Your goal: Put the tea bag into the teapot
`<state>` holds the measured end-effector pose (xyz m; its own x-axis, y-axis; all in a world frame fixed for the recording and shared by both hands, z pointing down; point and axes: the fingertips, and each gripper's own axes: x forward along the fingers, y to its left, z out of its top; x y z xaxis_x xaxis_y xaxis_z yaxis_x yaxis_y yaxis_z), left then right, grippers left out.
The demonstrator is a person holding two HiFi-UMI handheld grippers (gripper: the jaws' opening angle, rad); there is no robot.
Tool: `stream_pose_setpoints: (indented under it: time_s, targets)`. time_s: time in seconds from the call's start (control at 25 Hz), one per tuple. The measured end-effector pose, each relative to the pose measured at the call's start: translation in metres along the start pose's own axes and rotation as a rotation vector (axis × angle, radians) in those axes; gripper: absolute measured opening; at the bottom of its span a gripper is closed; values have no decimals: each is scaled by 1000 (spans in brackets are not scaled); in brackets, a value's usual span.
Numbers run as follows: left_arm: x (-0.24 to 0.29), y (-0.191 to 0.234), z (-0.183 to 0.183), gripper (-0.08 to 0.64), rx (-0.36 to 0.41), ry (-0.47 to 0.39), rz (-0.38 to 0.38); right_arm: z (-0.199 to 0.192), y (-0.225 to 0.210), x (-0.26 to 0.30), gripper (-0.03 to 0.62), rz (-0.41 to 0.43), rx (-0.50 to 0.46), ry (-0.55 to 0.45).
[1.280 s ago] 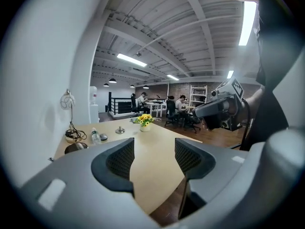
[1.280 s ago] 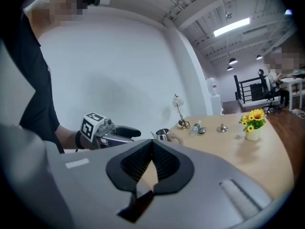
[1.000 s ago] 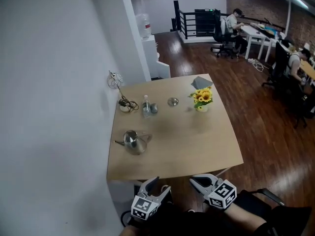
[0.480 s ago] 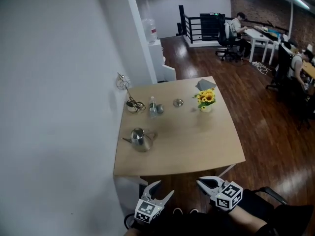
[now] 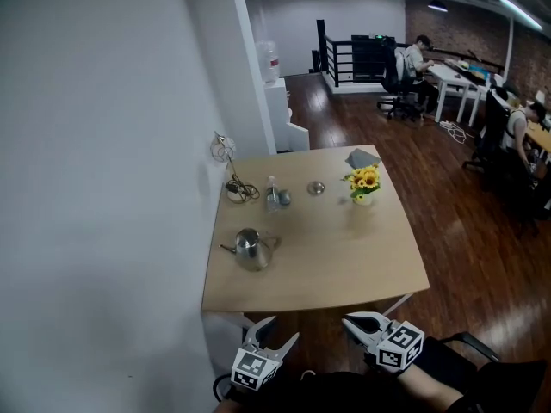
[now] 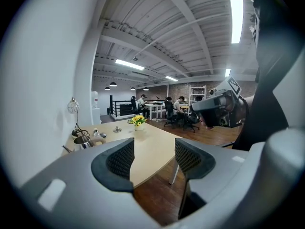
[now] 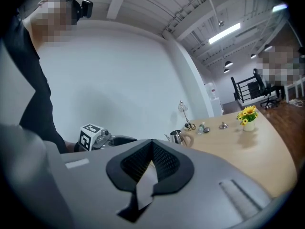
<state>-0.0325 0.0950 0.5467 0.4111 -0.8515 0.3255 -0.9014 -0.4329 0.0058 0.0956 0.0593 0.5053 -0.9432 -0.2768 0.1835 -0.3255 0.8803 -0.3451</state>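
A steel teapot [image 5: 251,249] with a handle stands on the left part of the wooden table [image 5: 344,269]; it also shows in the left gripper view [image 6: 82,141] and the right gripper view [image 7: 177,137]. Both grippers hover off the table's near edge, well short of the teapot. My left gripper [image 5: 280,329] is open with nothing between its jaws [image 6: 153,159]. My right gripper [image 5: 351,323] is shut on a flat white piece, apparently the tea bag [image 7: 145,185], which sticks out below the closed pads.
On the far half of the table stand a pot of yellow flowers [image 5: 362,186], a small bottle [image 5: 272,194], a little metal dish [image 5: 316,188], a grey cloth [image 5: 362,157] and a coiled cable [image 5: 237,189]. A white wall borders the table's left side. People sit at desks far back.
The head view has shifted, so the table sits slightly lower and further right in the frame. Both grippers stay at the bottom edge, almost unmoved.
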Motion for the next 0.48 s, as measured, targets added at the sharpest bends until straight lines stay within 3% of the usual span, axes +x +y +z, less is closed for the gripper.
stream_pose_setpoints:
  time_s: [0.48]
  targets:
    - [-5, 10, -1, 262, 2, -17, -15, 5, 10, 10, 8, -8, -18, -5]
